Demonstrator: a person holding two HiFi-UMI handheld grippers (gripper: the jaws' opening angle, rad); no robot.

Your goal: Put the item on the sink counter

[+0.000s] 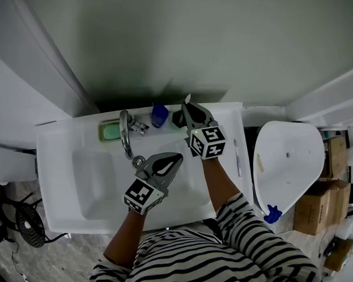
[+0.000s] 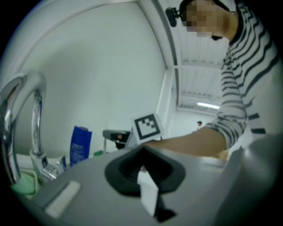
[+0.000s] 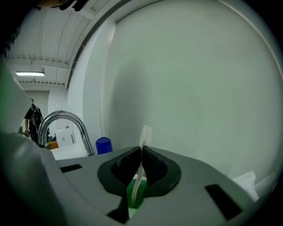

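A white toothbrush (image 3: 145, 133) with a green handle stands upright between the jaws of my right gripper (image 3: 141, 154), which is shut on it. In the head view the right gripper (image 1: 188, 102) hangs over the back ledge of the white sink counter (image 1: 60, 173), to the right of a blue cup (image 1: 159, 115), with the toothbrush (image 1: 188, 98) poking past its tips. My left gripper (image 1: 177, 158) hovers over the basin in front of the faucet (image 1: 126, 134). In its own view the left gripper (image 2: 141, 155) is shut with a small white piece (image 2: 148, 192) lodged between the jaws; what it is I cannot tell.
A green soap dish (image 1: 110, 131) lies left of the faucet and a black object (image 1: 177, 118) sits beside the blue cup. The wall rises directly behind the ledge. A white toilet (image 1: 287, 161) stands to the right, with cardboard boxes (image 1: 321, 200) beyond and a fan (image 1: 27, 219) on the floor at left.
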